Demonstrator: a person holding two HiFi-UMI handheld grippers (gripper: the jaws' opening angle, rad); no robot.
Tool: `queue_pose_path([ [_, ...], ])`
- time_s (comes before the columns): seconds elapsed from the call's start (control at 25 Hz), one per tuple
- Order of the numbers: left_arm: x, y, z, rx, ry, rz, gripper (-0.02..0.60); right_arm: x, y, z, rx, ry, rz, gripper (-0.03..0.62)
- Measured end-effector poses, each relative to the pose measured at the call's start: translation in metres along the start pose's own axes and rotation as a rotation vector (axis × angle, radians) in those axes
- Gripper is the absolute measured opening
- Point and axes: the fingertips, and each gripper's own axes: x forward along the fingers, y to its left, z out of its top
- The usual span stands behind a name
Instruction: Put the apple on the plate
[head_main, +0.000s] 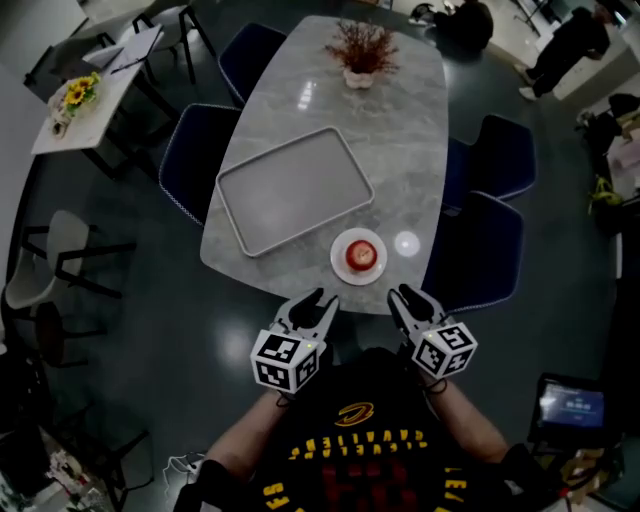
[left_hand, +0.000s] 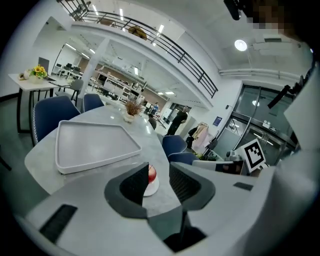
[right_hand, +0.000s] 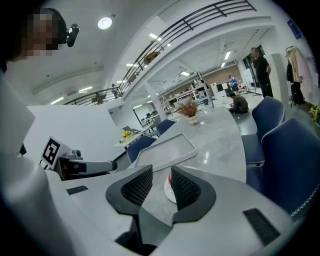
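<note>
Apple: red, resting at the middle of the plate; neither gripper touches it.
Plate: small, white, round, close to the table's near edge.
Tray: pale, rectangular, flat, just beyond the plate (a gap shows between them).
Table: grey marbled top.
Left gripper: jaws spread, nothing between the pads; held just short of the table edge.
Right gripper: jaws spread, nothing gripped; beside the left one, pointing towards the plate.
</note>
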Motion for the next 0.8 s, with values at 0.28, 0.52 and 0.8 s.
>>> queue_pose_path([
  [0.28,0.036,0.043,-0.035,-0.179,0.168,-0.021,0.117,0.016,-0.035,-0.019,0.141,0.056,-0.117,0.104],
  [0.52,0.063,0.073,-0.065,-0.338,0.265,0.008,0.117,0.035,-0.075,-0.045,0.338,0.096,-0.154,0.103],
  [0.8,0.110,0.096,-0.074,-0.394,0.332,0.035,0.117,0.071,-0.116,-0.075,0.477,0.186,-0.165,0.103],
])
